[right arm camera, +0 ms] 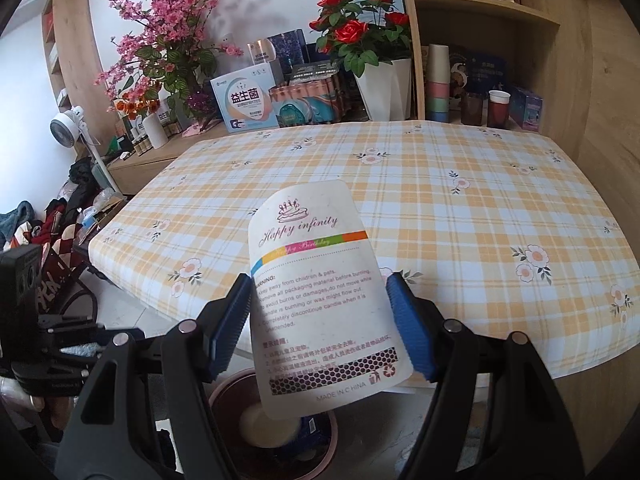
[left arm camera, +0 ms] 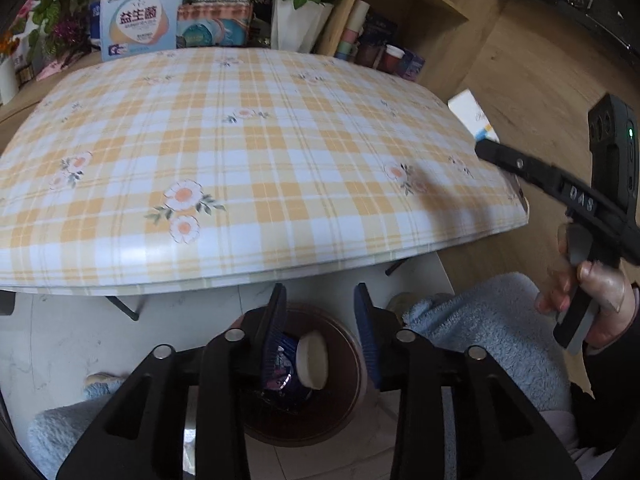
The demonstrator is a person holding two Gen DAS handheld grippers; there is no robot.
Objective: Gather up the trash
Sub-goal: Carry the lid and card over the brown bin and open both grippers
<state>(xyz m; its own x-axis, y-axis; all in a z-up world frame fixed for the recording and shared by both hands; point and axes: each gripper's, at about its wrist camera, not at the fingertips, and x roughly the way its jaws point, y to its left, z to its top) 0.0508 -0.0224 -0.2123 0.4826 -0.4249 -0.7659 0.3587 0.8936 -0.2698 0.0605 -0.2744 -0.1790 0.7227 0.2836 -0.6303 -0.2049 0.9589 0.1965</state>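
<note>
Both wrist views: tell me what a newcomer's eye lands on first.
The white candle box printed "Happy infinity" fills the middle of the right wrist view, held between the right claw's blue pads above the table edge. Behind it spreads the yellow plaid tablecloth. Below, on the floor, sits a brown bin with trash inside.

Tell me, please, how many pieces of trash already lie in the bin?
2: a dark blue wrapper and a pale round lid beside it in the brown bin. More may be hidden underneath.

White packet (right arm camera: pixel 320 300) reads "Happy infinity", "MADE IN CHINA".
</note>
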